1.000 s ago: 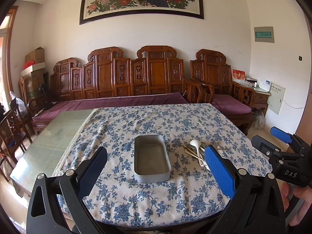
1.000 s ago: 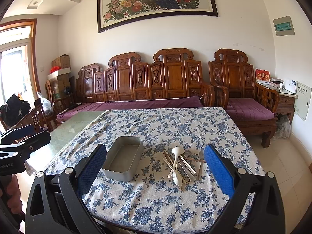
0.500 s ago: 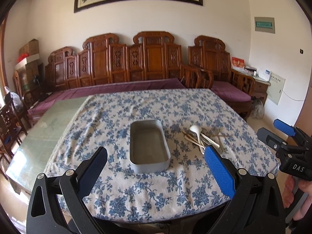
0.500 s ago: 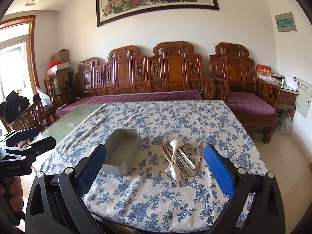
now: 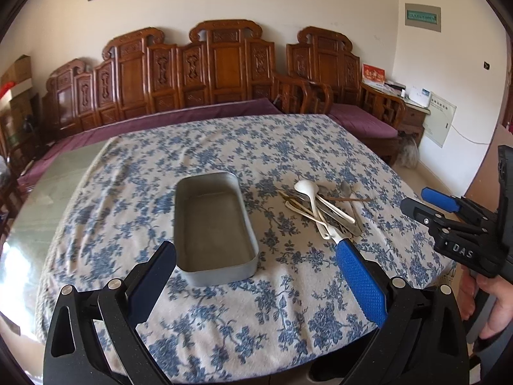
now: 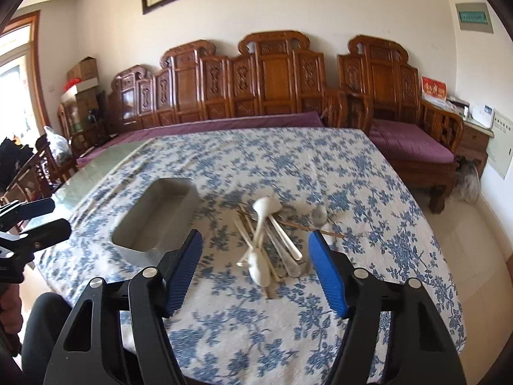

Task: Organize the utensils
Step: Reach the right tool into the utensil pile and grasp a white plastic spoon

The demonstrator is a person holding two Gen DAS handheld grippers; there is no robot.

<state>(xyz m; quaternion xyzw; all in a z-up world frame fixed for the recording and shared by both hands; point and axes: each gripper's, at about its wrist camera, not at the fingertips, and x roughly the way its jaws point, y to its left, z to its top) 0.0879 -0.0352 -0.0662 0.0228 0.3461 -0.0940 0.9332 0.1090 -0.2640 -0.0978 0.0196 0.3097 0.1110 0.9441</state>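
An empty grey metal tray [image 5: 214, 224] stands on the blue-flowered tablecloth [image 5: 224, 147]; it also shows in the right wrist view [image 6: 158, 216]. A pile of utensils [image 5: 323, 210], with white spoons, metal spoons and chopsticks, lies to its right and also shows in the right wrist view [image 6: 272, 240]. My left gripper [image 5: 256, 256] is open and empty, just short of the tray's near end. My right gripper [image 6: 256, 263] is open and empty, over the near end of the pile. The right gripper also shows at the right of the left wrist view [image 5: 449, 211].
Carved wooden benches [image 5: 198, 73] with purple cushions stand behind the table. The bare glass tabletop [image 5: 48, 186] shows at the left. A side cabinet [image 6: 474, 141] stands at the far right. The table's near edge is under both grippers.
Both grippers have moved forward and tilted down toward the table. The right gripper's fingers have narrowed somewhat and now stand over the utensil pile. Tray and utensils have not moved.
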